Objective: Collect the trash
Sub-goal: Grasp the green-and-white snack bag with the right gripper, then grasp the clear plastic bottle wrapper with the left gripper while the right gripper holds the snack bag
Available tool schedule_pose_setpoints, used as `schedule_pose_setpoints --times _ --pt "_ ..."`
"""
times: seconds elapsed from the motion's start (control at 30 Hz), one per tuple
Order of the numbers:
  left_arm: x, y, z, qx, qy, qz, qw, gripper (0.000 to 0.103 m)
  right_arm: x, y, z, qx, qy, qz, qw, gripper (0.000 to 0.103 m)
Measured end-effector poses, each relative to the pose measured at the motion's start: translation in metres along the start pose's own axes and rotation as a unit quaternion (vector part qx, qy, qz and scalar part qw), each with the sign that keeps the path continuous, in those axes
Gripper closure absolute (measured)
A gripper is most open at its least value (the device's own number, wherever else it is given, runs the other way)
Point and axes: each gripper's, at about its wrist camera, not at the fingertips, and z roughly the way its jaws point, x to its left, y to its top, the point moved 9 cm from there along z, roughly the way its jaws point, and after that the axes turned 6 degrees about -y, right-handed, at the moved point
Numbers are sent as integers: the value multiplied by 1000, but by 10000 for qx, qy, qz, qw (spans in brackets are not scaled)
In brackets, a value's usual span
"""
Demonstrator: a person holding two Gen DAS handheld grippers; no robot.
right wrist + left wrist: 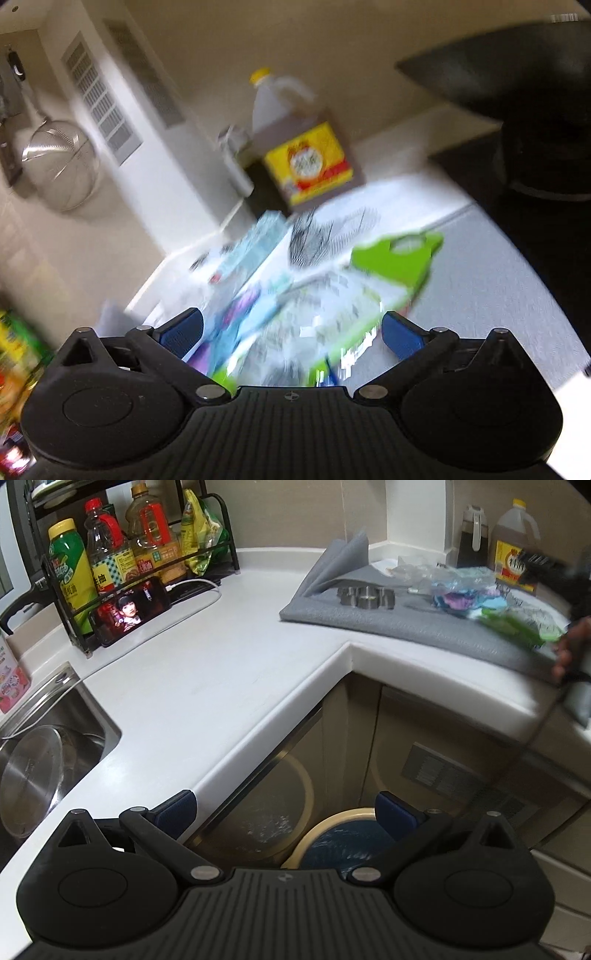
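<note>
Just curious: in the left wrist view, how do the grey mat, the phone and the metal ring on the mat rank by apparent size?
Largest to smallest:
1. grey mat
2. phone
3. metal ring
Phone and ring look close; distance may mislead.

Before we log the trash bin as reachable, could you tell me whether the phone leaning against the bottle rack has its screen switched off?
No, the phone propped against the bottle rack has a lit screen showing a video picture.
</note>
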Motion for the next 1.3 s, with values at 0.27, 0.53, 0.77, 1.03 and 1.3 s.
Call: schedule_pose_setpoints --times 0.27,0.53,0.77,1.03,1.3 --pt "-18 29 0 -170 -58 340 9993 0 -10 -21 25 493 -205 -1351 9894 0" --pt "-78 131 18 -786 -602 1164 9883 0 -66 18 38 770 242 -1605 9837 0" --pt "-173 222 77 -955 -1518 2039 9624 0 -61 22 51 861 593 -1731 9793 0" --pt "-243 253 162 -221 -1774 2068 9619 0 -59 19 60 878 684 -1806 9772 0" --pt "-236 258 191 107 -1777 1280 9757 92 -63 23 56 742 780 -1661 9802 11"
